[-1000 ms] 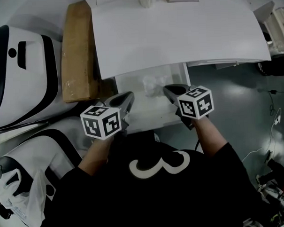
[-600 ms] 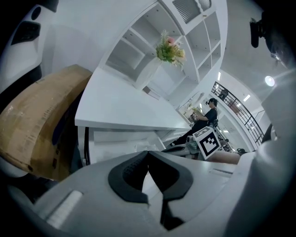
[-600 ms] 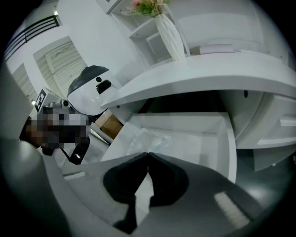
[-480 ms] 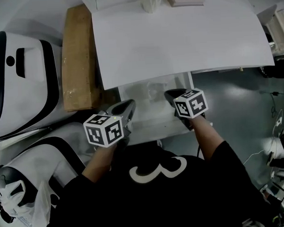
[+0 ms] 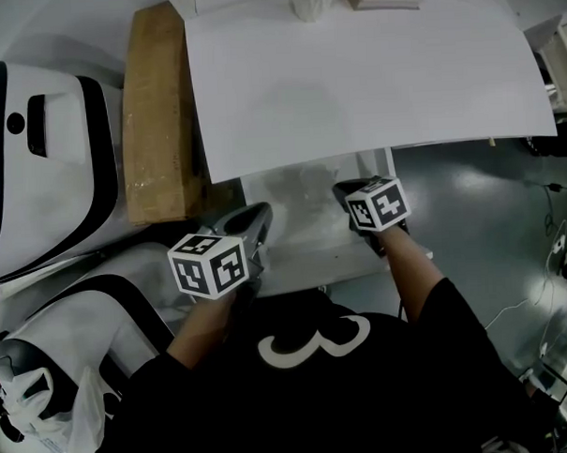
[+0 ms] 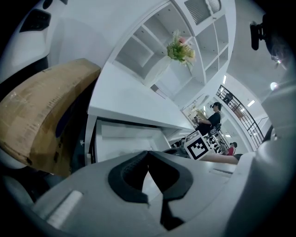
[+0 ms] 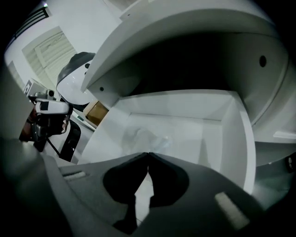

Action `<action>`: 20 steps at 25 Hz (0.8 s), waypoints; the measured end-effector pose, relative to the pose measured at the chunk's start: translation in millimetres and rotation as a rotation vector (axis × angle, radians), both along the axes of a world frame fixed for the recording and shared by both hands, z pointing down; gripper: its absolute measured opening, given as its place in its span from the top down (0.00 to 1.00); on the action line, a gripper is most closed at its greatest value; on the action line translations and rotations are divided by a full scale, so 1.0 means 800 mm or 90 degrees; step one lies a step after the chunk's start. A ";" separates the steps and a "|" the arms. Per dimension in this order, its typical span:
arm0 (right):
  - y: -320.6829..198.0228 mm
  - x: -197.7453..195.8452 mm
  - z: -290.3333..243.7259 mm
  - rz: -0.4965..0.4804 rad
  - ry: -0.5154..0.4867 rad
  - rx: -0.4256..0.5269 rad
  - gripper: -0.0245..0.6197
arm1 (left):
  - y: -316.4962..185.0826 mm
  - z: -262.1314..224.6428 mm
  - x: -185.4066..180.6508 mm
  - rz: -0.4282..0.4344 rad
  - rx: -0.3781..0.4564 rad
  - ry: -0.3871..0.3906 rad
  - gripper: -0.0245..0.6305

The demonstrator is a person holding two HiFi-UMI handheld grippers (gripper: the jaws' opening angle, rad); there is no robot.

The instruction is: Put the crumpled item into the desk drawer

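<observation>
A crumpled clear plastic wad [image 5: 303, 181] lies in the open white bench drawer [image 5: 308, 248], at ten o'clock of the right claw [image 5: 344, 187]. That claw and the left claw [image 5: 262, 213] are both pinched closed and empty. The black shirt [image 5: 300, 398] reads "3".

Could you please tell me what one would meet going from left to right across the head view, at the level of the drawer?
White-and-black machine shell → cardboard box → left tool → crumpled item in the open drawer → right tool → grey floor.
</observation>
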State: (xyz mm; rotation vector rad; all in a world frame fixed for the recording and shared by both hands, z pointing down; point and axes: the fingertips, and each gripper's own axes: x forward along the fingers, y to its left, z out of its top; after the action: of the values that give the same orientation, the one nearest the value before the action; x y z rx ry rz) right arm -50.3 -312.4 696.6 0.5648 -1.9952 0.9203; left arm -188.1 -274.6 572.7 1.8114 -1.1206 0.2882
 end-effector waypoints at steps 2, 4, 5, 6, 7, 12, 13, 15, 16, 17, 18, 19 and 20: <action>0.000 0.001 0.007 -0.009 0.015 0.004 0.95 | -0.001 0.003 -0.001 0.000 -0.003 0.000 0.95; 0.002 0.002 0.014 -0.016 0.025 0.002 0.95 | -0.002 0.006 -0.001 0.001 -0.005 0.000 0.95; 0.003 0.002 0.017 -0.017 0.028 -0.002 0.95 | -0.002 0.007 -0.001 0.002 -0.005 0.001 0.95; 0.004 0.003 0.020 -0.018 0.031 -0.005 0.95 | -0.003 0.008 -0.001 0.002 -0.005 0.001 0.95; 0.005 0.004 0.023 -0.019 0.035 -0.007 0.95 | -0.003 0.008 0.000 0.003 -0.006 0.002 0.95; 0.005 0.008 0.031 -0.012 0.045 -0.009 0.95 | -0.003 0.012 0.000 0.006 -0.011 0.001 0.95; 0.004 0.008 0.032 -0.010 0.044 -0.009 0.95 | -0.003 0.012 0.000 0.006 -0.011 0.001 0.95; 0.004 0.008 0.032 -0.005 0.041 -0.013 0.93 | -0.003 0.012 -0.001 0.005 -0.010 0.001 0.95; 0.004 0.008 0.031 -0.003 0.039 -0.016 0.92 | -0.003 0.012 -0.001 0.005 -0.009 0.001 0.95; 0.004 0.008 0.031 -0.001 0.037 -0.018 0.90 | -0.003 0.012 -0.001 0.005 -0.009 0.001 0.95; 0.004 0.008 0.030 0.000 0.036 -0.018 0.87 | -0.002 0.011 0.000 0.006 -0.009 0.001 0.95; 0.003 0.008 0.029 0.002 0.036 -0.017 0.84 | -0.002 0.011 0.000 0.006 -0.008 0.001 0.95; 0.003 0.009 0.028 0.006 0.037 -0.015 0.81 | -0.002 0.010 0.000 0.006 -0.007 0.001 0.95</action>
State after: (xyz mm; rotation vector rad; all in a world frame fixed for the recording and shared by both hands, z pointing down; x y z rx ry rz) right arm -43.3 -310.2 719.3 0.5816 -1.9300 0.9212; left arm -188.2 -276.1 580.5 1.8074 -1.1071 0.2984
